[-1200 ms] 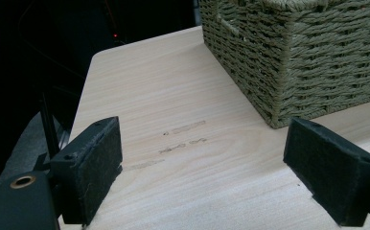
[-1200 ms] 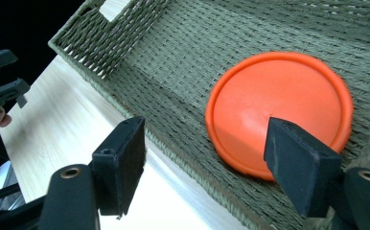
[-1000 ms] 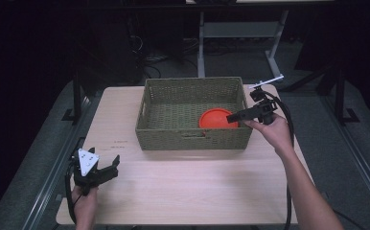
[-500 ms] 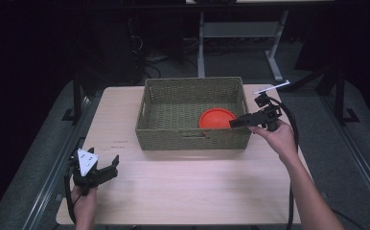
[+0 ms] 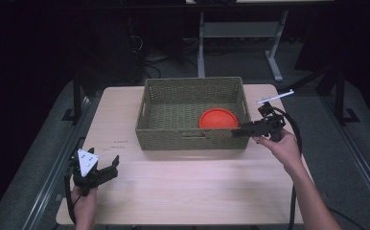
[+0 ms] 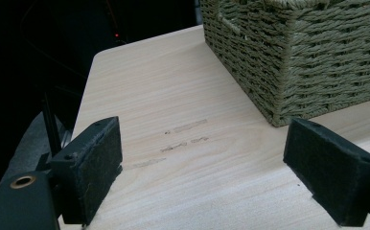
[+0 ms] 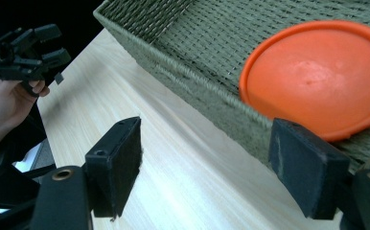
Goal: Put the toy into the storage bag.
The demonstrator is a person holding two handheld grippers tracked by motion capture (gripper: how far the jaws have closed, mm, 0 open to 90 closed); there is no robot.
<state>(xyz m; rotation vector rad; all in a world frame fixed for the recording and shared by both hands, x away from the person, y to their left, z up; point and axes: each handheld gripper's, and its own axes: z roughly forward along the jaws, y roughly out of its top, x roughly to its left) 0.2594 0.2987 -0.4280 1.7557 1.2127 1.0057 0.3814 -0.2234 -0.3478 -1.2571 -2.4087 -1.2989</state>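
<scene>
A pale wooden table point(image 5: 188, 191) fills the middle of the high view, with a dark floor and metal stands around it. On its far half sits a woven basket point(image 5: 192, 91), rectangular and olive green, its long side facing the person. Inside the basket, in the near right corner, an orange disc point(image 5: 217, 118) lies tilted, its edge leaning up against the near wall; in the right gripper view the disc point(image 7: 317, 76) shows just behind that woven wall. The right gripper point(image 5: 237, 131) is held level at the basket's near right corner, outside the wall and pointing toward it, with its jaws spread wide and nothing between them; the disc is close in front but not touched. The right gripper view shows one jaw over bare table and the other at the basket's rim. The left gripper point(image 5: 111, 166) rests near the table's front left corner, well apart from the basket, its jaws also spread with only bare wood between them in the left gripper view
</scene>
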